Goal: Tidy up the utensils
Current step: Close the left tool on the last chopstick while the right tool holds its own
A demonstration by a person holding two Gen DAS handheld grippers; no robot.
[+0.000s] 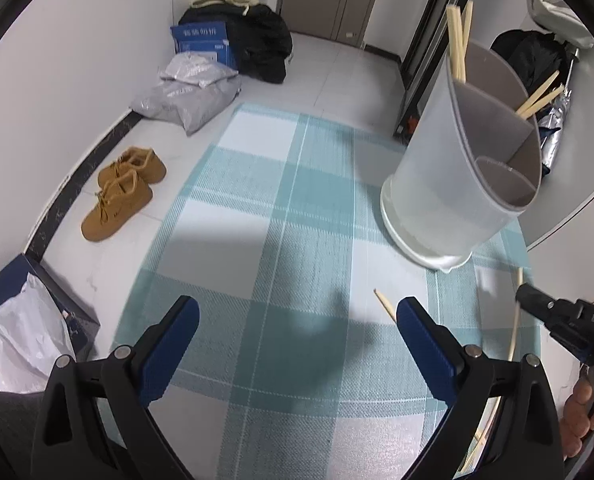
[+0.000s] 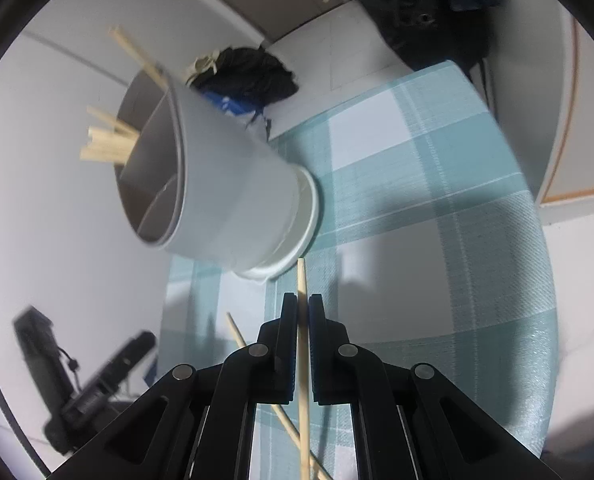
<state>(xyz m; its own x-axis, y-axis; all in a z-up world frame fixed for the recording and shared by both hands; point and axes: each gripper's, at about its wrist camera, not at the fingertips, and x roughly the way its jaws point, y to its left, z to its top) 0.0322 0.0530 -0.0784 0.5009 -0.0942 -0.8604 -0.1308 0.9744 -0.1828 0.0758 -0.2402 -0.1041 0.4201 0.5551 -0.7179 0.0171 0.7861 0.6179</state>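
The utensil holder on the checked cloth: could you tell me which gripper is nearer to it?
Right. The right gripper, clamping a chopstick, sits just short of the utensil holder; the left gripper hangs open farther back.

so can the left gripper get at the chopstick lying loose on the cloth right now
Probably yes. The left gripper hangs open and empty over the checked cloth, and the loose chopstick lies just ahead by its right jaw with nothing on top. The right gripper, shut on another chopstick, sits close alongside.
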